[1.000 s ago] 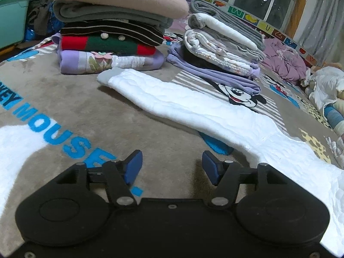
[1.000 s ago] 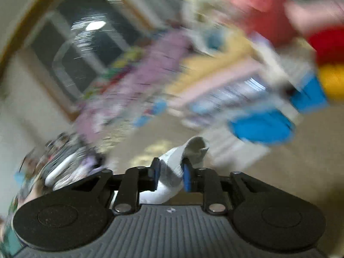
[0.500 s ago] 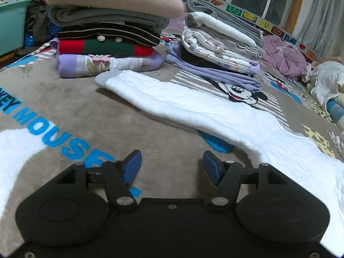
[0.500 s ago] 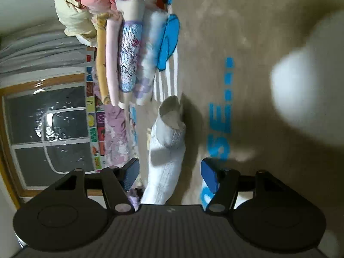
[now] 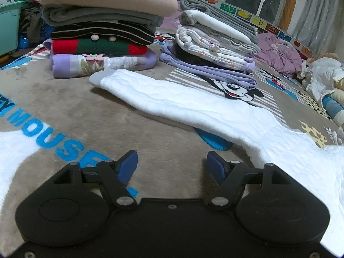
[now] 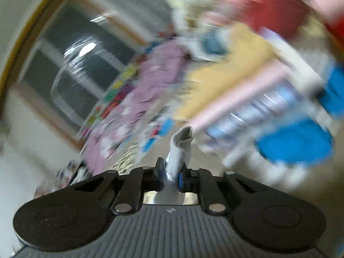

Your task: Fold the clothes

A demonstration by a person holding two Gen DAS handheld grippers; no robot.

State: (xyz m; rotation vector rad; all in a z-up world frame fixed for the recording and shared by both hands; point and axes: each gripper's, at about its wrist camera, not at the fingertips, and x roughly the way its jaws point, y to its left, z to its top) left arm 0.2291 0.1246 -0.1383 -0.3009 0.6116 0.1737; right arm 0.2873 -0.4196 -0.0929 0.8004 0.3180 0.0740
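Left wrist view is sharp and evenly lit by soft indoor light, with a faint shadow under the long white quilted garment [image 5: 193, 107] and fisheye bending at the edges. Right wrist view is heavy motion smear; a lamp glares off the dark window pane [image 6: 71, 64].

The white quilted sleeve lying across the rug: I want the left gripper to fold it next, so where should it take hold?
Grip the grey cuff at the white quilted sleeve's far end, coming from its open left side. That end lies free on the rug, a thin edge just short of the folded stacks.
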